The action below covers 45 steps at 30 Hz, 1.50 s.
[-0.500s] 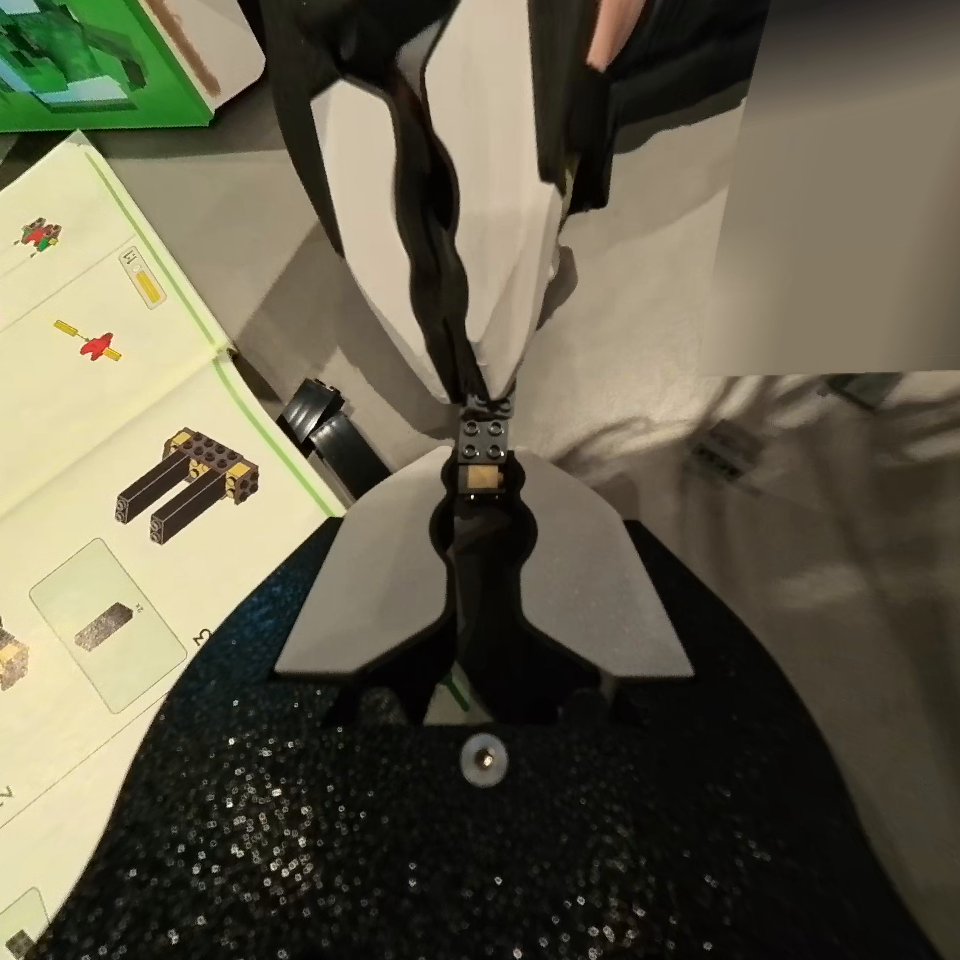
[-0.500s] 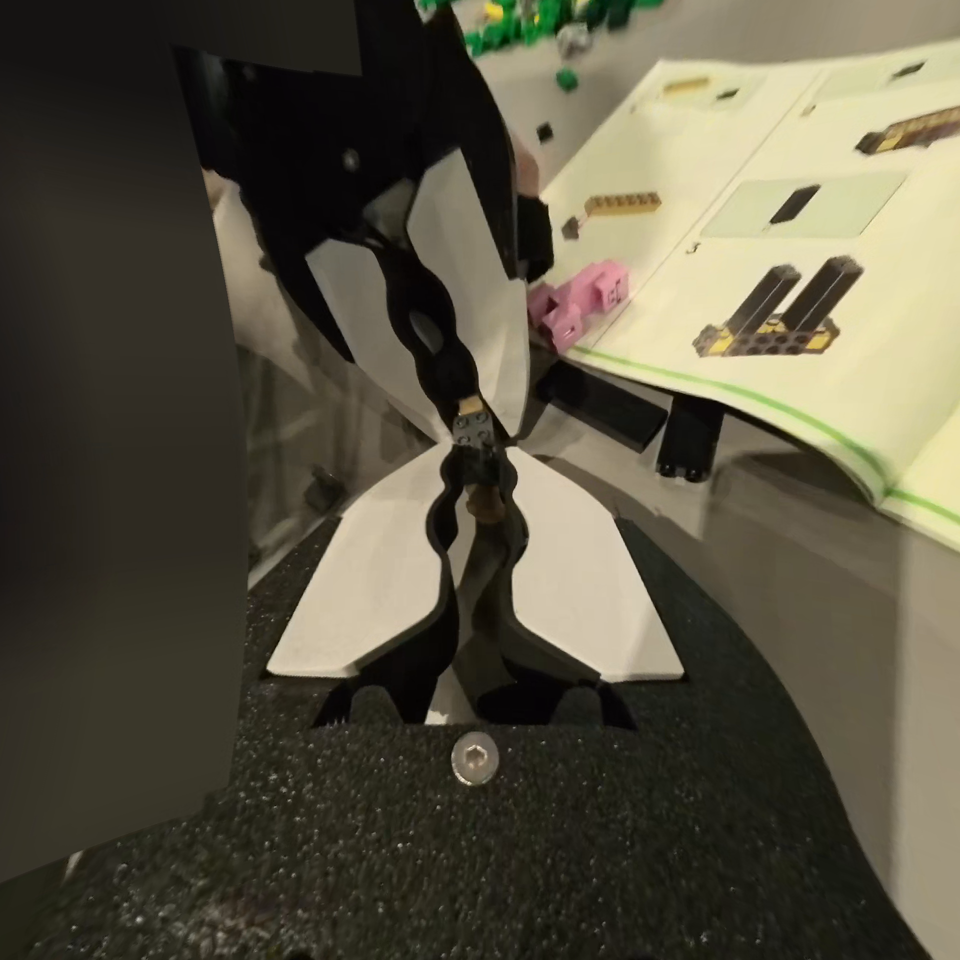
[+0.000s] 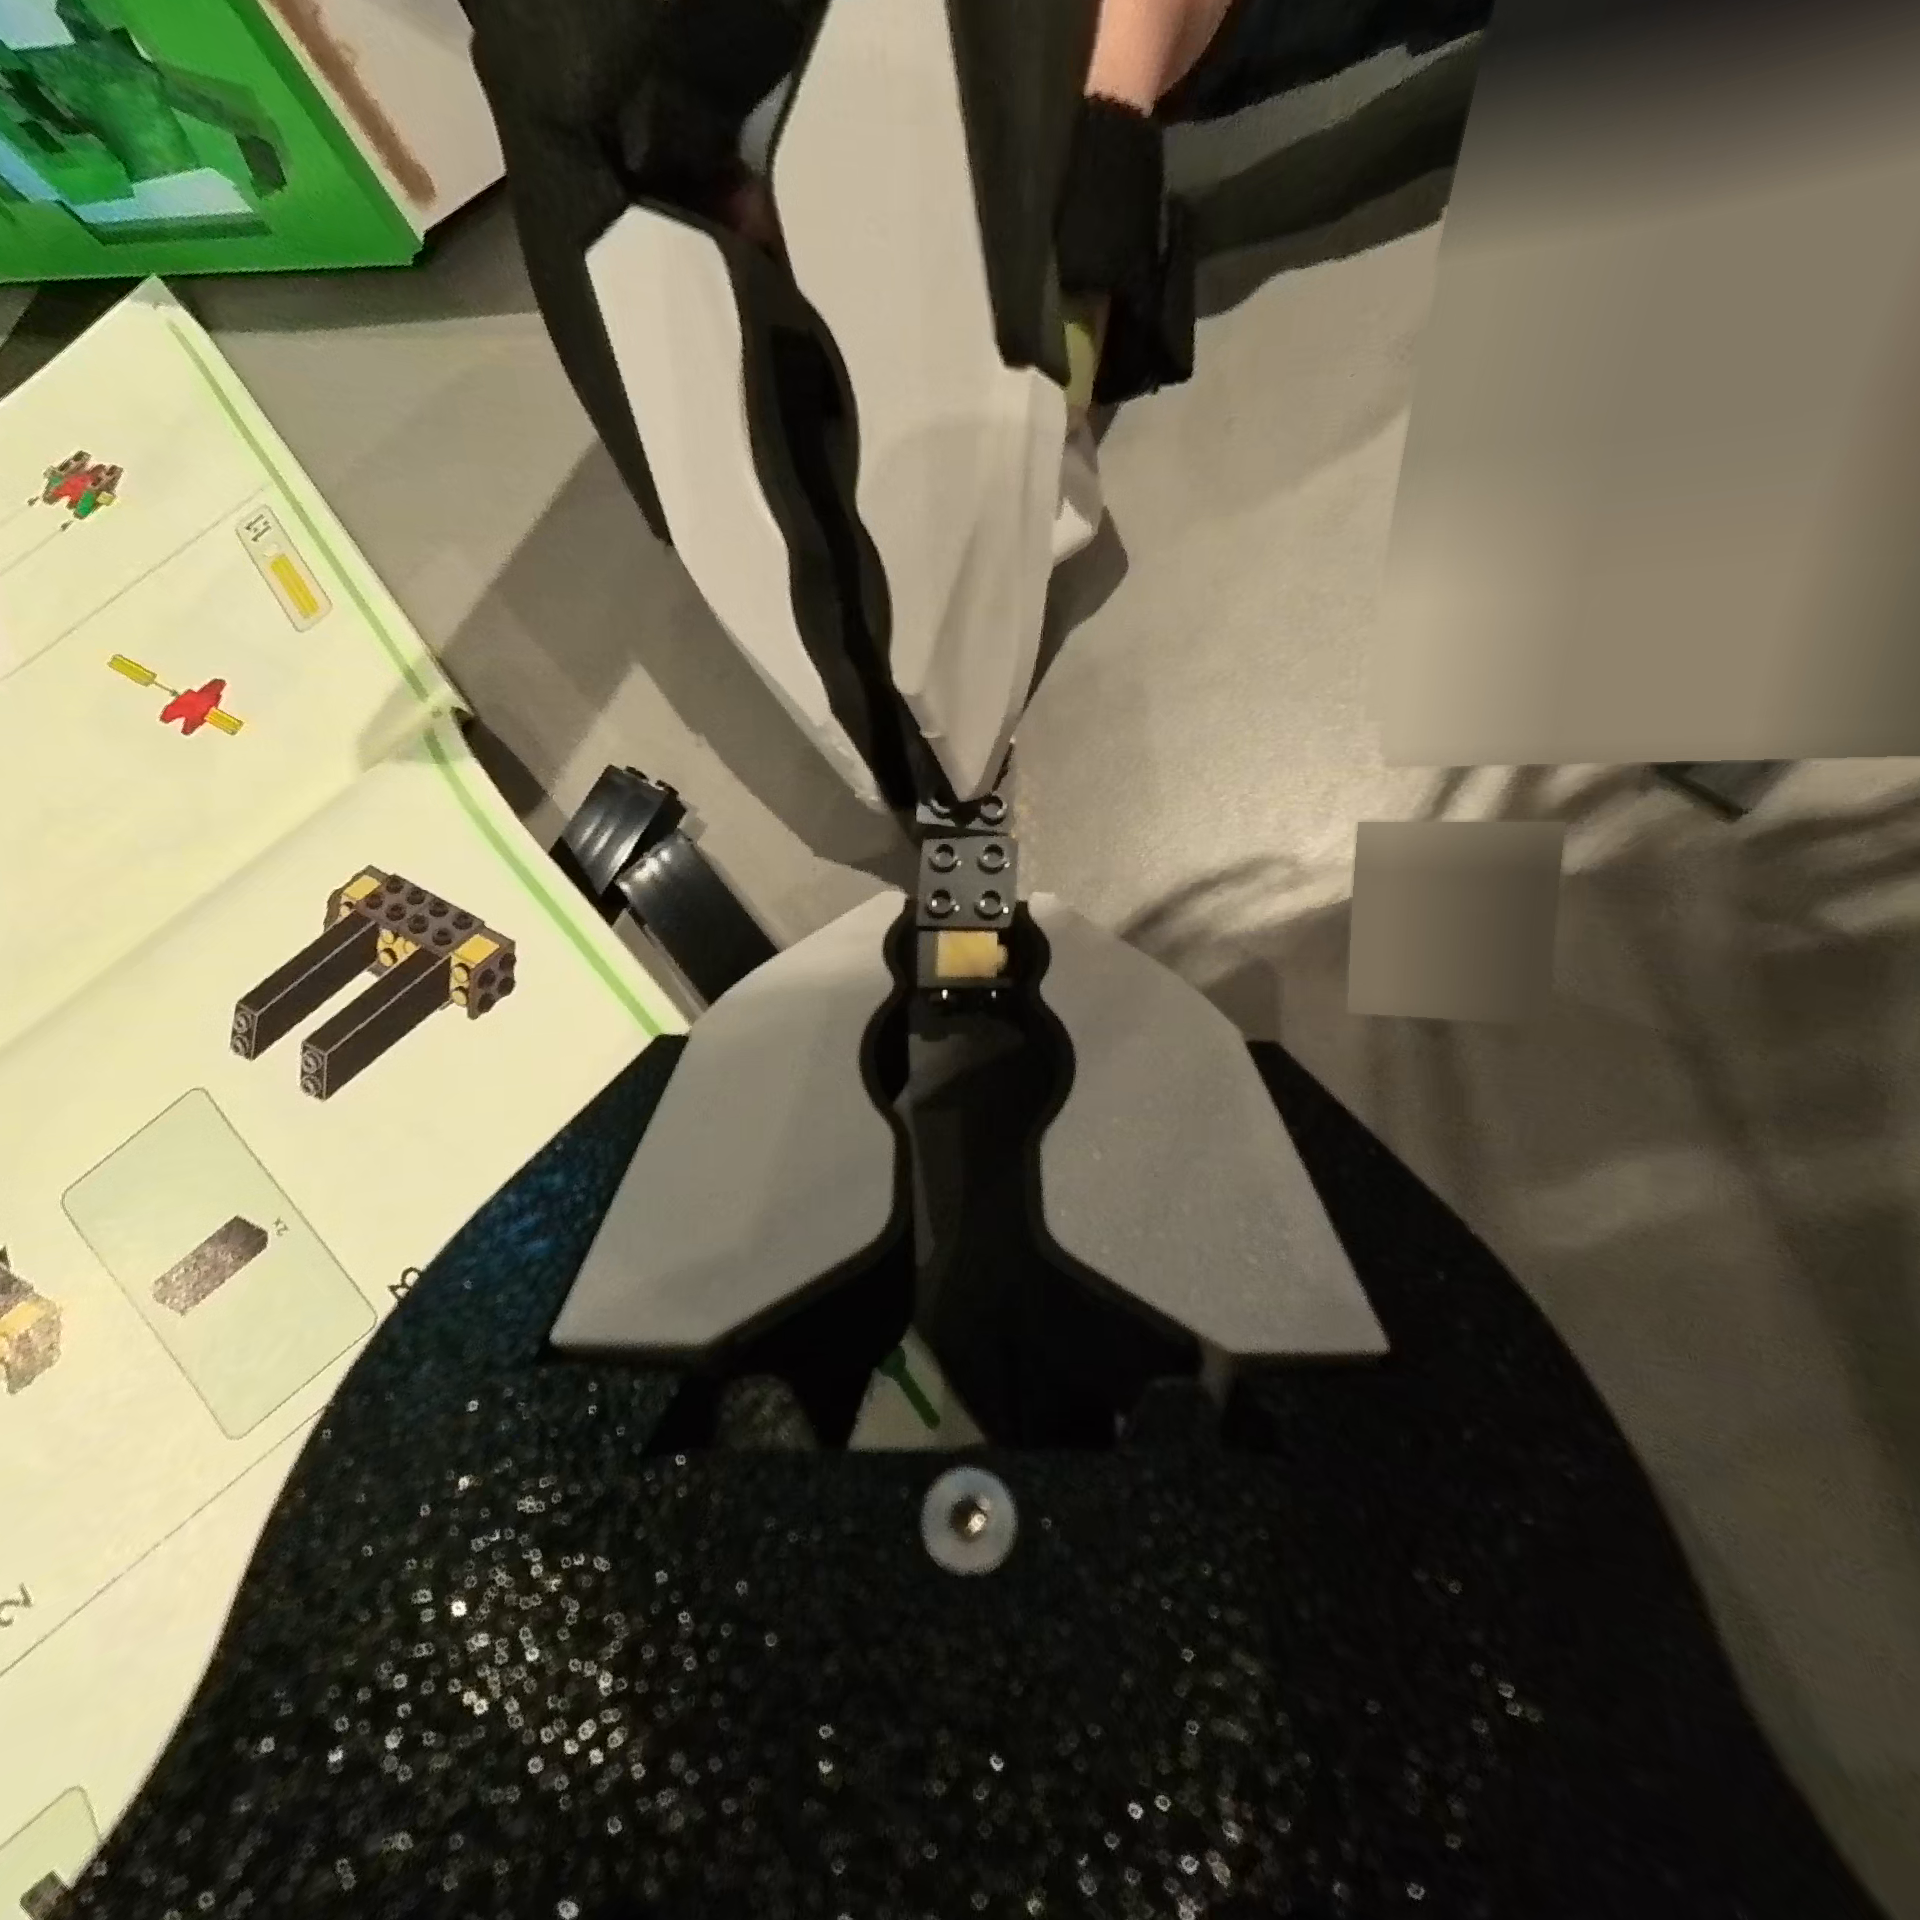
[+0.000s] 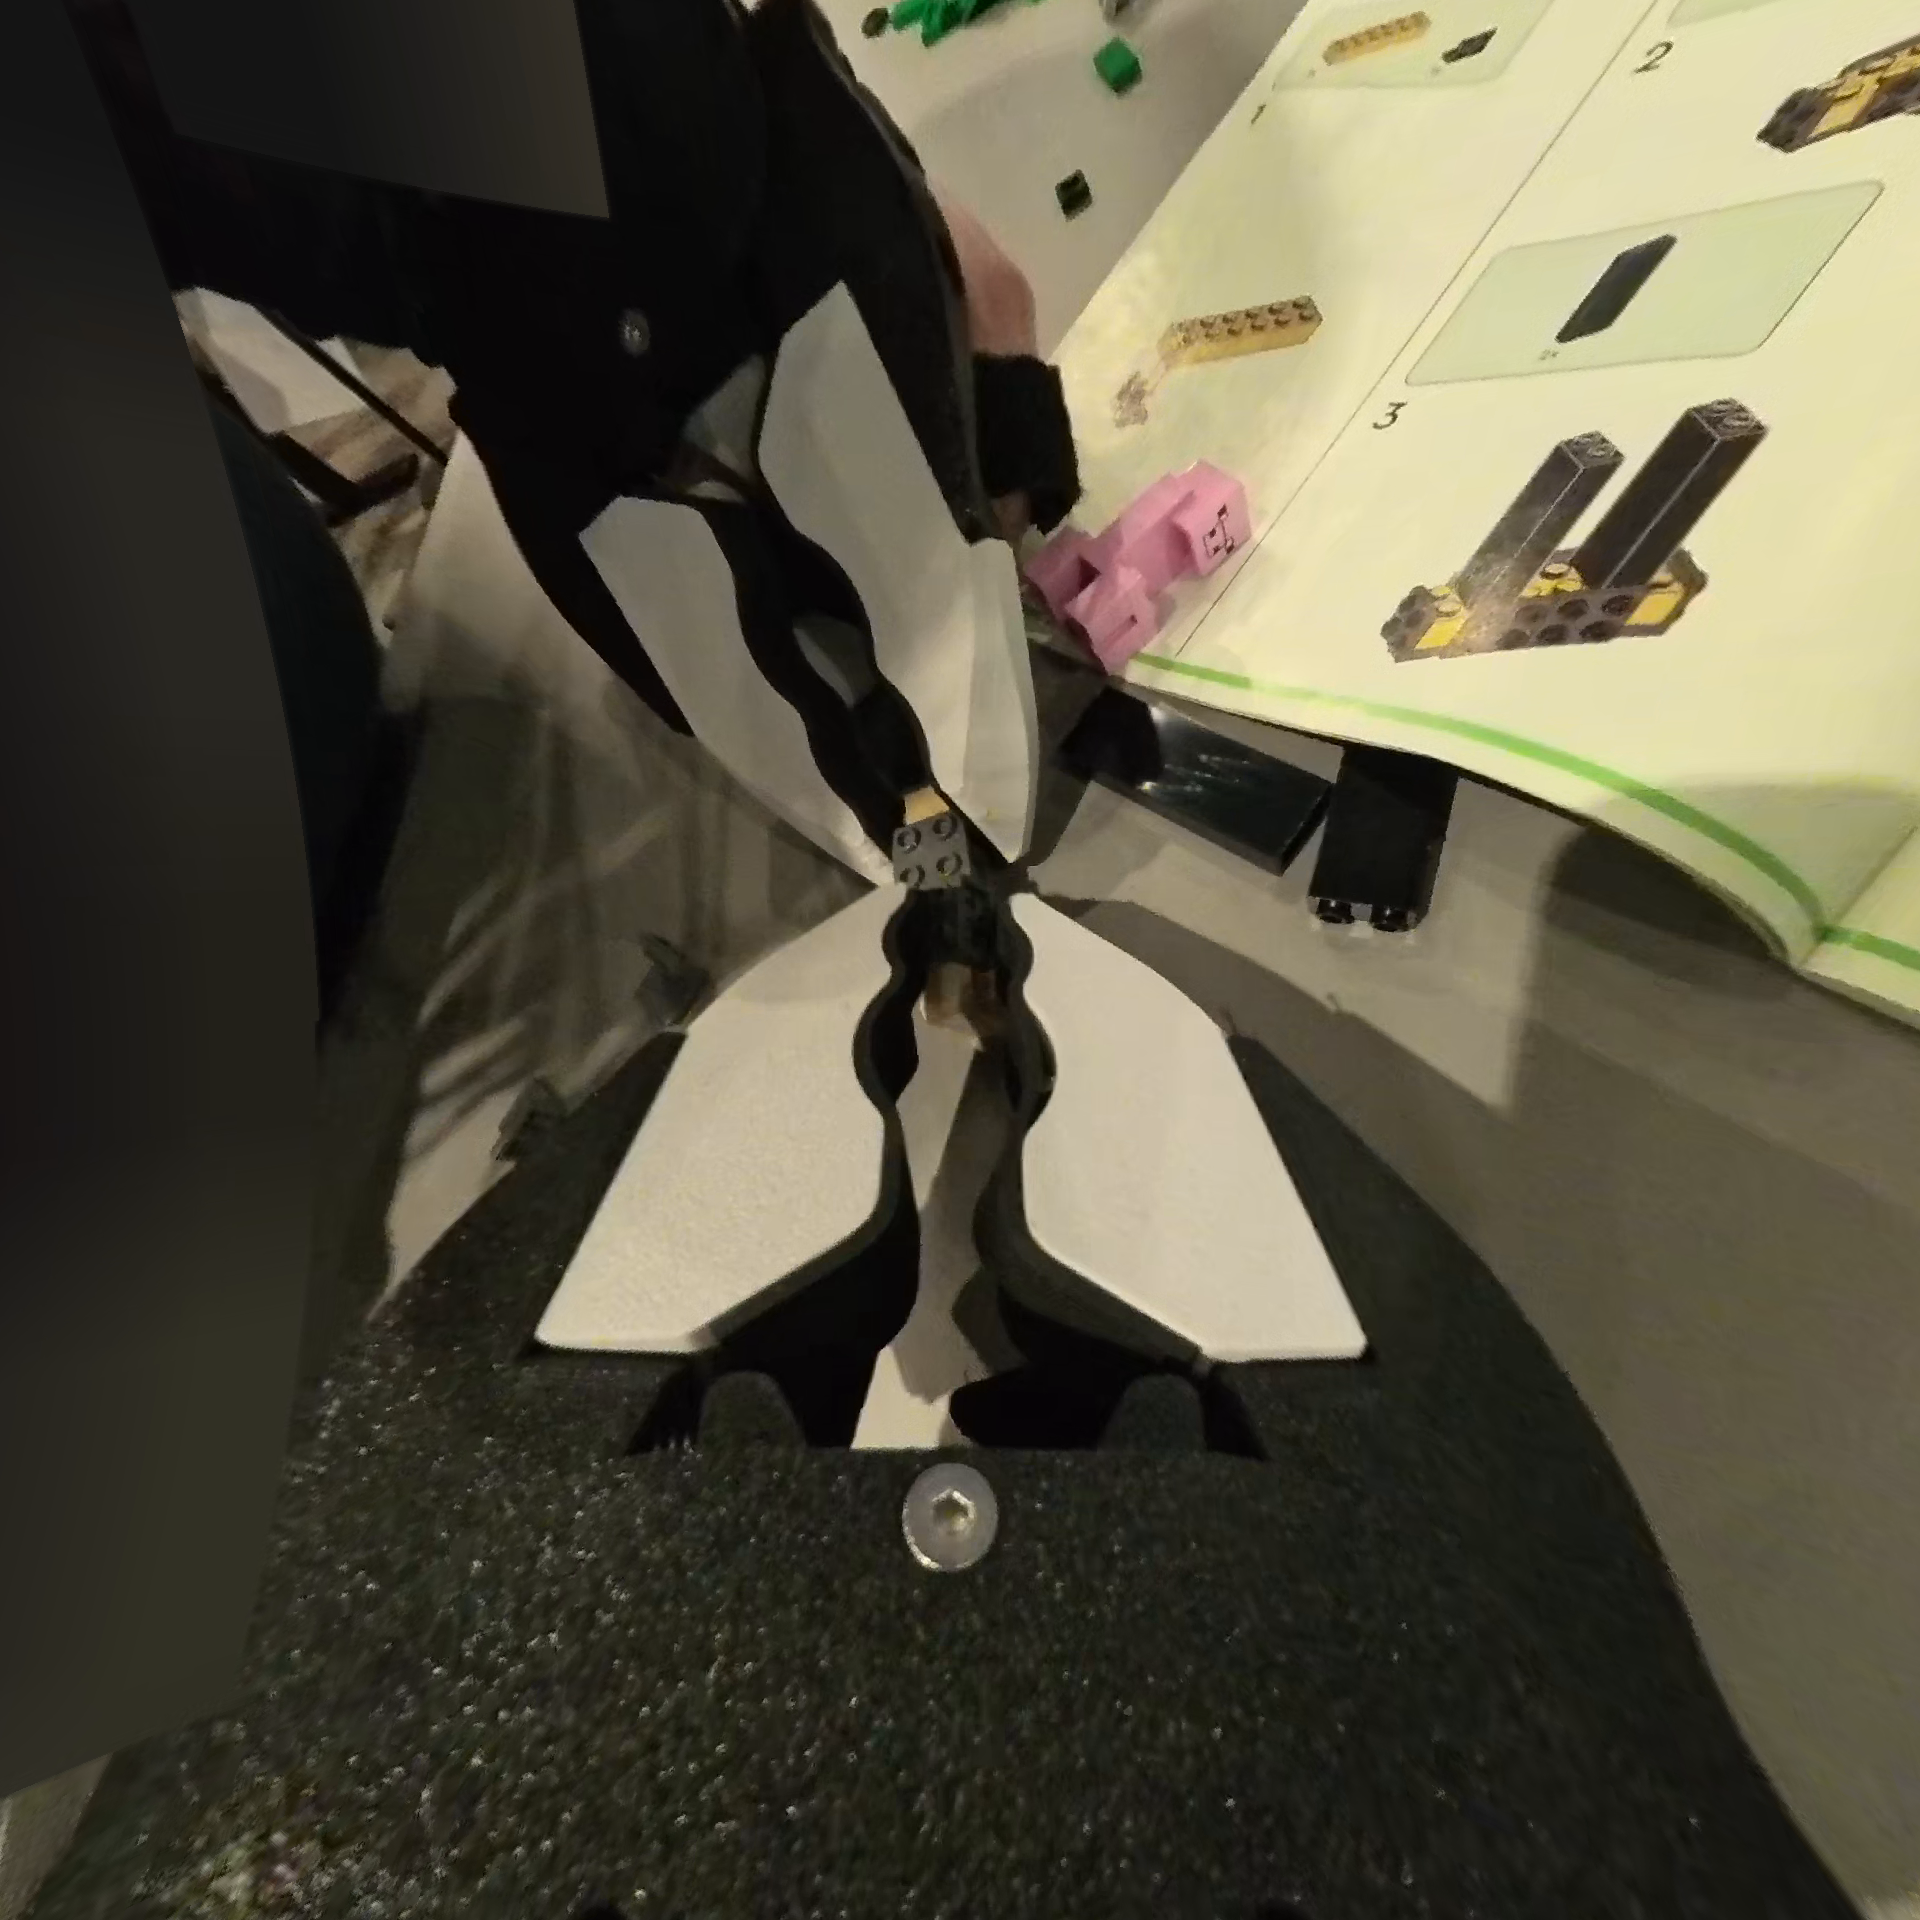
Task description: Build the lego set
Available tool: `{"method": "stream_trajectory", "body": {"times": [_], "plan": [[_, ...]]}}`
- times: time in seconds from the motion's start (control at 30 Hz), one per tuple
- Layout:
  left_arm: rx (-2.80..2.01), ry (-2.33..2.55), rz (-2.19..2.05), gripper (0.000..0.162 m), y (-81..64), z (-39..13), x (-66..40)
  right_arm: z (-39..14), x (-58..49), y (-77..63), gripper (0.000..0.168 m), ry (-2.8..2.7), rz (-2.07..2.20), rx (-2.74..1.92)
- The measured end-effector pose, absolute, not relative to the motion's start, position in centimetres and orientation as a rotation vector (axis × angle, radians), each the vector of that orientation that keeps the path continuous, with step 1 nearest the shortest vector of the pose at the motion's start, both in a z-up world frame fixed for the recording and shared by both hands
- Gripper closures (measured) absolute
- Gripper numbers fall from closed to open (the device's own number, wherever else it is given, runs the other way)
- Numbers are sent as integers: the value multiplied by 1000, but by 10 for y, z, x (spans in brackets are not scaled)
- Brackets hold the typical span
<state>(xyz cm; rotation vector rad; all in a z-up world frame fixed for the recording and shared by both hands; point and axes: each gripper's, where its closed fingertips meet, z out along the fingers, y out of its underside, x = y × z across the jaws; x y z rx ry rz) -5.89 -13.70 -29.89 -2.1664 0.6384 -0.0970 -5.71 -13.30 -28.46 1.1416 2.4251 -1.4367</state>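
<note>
Dark lego assembly (image 3: pixel 971 896) lengthwise between both hand-held grippers, studs up.

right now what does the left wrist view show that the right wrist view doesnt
Only the left wrist view shows the green set box at top left. Only the right wrist view shows the pink pig figure by the booklet and loose green pieces farther off. Both show the open instruction booklet, two long black bricks at its edge, and the small dark studded assembly pinched between both grippers' fingers.
</note>
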Motion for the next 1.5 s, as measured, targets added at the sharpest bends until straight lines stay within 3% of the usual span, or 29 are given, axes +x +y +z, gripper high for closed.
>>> {"method": "stream_trajectory", "body": {"times": [0.43,1.2,1.5], "plan": [[-2163,646,-95,145,-137,-299,-58,-284,-56,-134,157,2238,-1370,1214],[-2163,648,-96,145,-137,-299,-58,-283,-55,-133,136,2762,-1420,1030],[-2164,646,-95,145,-137,-299,-59,-292,-52,-137,144,2921,-1322,979]]}}
